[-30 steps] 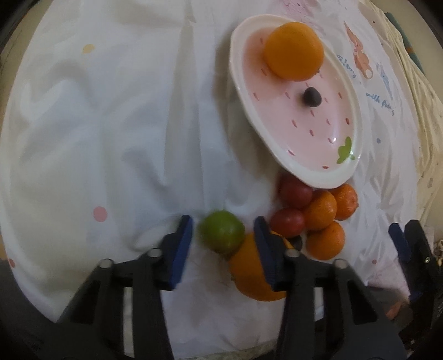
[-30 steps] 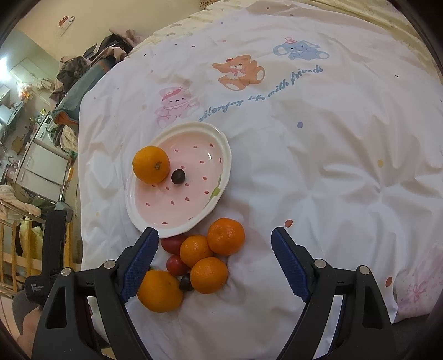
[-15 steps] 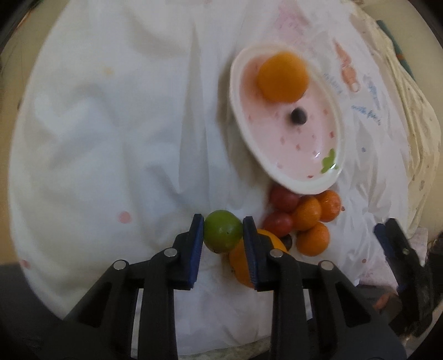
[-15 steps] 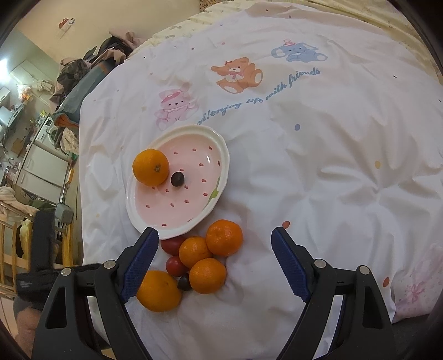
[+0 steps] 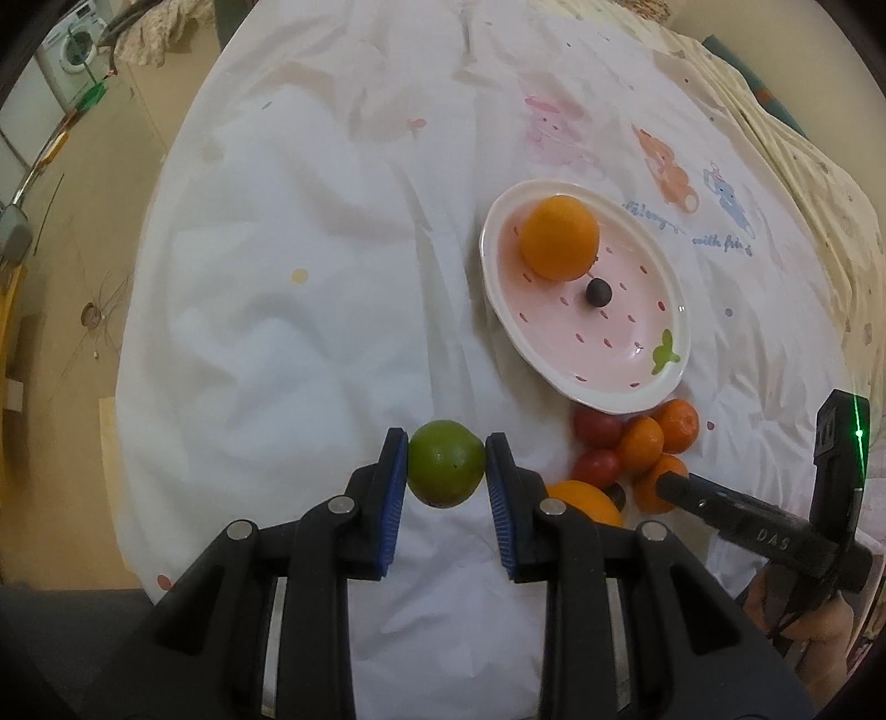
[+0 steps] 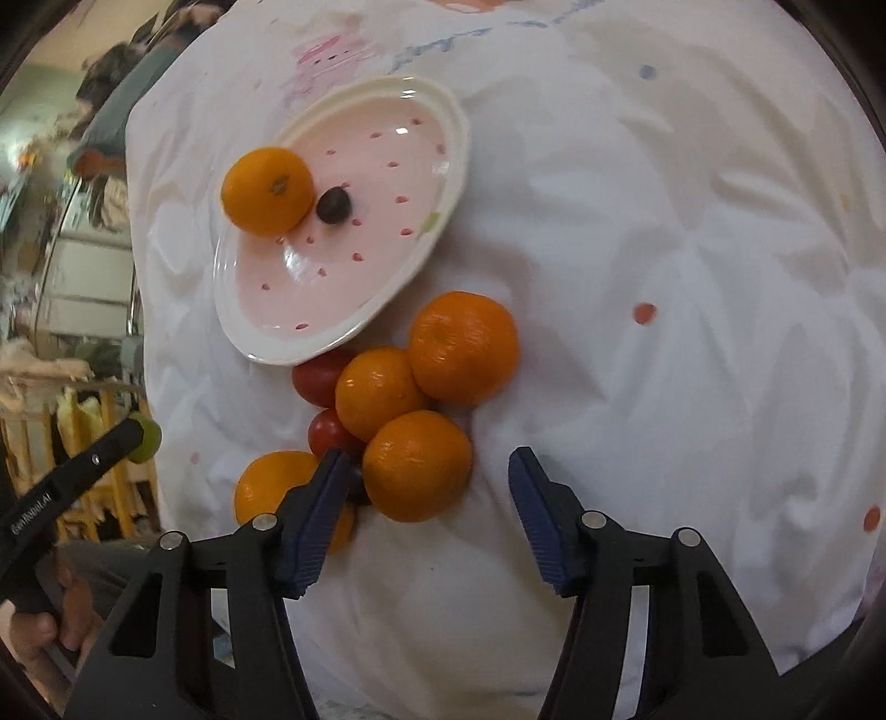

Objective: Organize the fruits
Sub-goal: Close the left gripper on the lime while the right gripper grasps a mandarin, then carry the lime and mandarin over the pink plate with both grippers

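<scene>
My left gripper (image 5: 446,464) is shut on a green lime (image 5: 446,462) and holds it lifted above the white sheet. A pink oval plate (image 5: 673,354) lies to the right with an orange (image 5: 559,237) and a dark grape (image 5: 598,291) on it. Below the plate lies a pile of mandarins (image 6: 416,465), red tomatoes (image 6: 317,379) and a bigger orange (image 6: 268,484). My right gripper (image 6: 429,471) hangs low over this pile, its jaws closing. The nearest mandarin lies between them, by the left pad; the pads do not press on it.
A white bed sheet (image 5: 310,288) with cartoon prints and coloured dots covers the surface. Its left edge drops to the floor, where a washing machine (image 5: 69,52) stands far off. Furniture and clutter (image 6: 66,310) fill the room at the left of the right wrist view.
My left gripper closed on the lime and lifted it off the sheet. My right gripper sank toward the fruit pile and its jaws narrowed.
</scene>
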Action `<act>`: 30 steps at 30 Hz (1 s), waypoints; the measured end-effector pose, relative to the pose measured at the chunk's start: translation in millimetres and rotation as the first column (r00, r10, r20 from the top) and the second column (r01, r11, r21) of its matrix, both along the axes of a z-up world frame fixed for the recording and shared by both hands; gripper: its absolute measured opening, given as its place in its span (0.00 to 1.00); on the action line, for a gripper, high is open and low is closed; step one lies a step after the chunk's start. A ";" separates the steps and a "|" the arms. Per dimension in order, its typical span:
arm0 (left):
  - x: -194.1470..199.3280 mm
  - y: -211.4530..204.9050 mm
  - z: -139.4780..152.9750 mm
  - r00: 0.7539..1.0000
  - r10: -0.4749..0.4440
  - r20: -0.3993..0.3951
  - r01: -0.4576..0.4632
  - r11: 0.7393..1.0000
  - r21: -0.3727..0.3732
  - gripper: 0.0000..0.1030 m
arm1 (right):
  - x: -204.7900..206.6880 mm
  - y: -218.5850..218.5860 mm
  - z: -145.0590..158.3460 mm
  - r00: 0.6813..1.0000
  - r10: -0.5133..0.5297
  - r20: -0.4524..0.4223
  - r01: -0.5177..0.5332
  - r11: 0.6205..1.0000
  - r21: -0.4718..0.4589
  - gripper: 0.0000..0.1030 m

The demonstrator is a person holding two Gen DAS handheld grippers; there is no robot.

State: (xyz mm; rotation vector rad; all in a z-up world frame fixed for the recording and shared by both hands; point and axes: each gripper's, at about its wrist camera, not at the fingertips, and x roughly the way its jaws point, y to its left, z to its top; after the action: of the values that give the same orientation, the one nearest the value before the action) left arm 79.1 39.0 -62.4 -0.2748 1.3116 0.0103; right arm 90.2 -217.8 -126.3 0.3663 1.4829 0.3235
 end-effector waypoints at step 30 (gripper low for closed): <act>5.5 -34.1 43.6 0.992 -0.055 0.110 0.041 0.991 0.130 0.24 | -8.0 -51.2 98.3 0.928 -0.193 0.319 0.130 0.969 0.209 0.41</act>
State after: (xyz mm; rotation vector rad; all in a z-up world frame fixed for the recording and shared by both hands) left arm 84.6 4.9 -18.8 -0.1329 1.1988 0.0371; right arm 82.2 -269.1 -28.1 0.5511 1.0801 0.3724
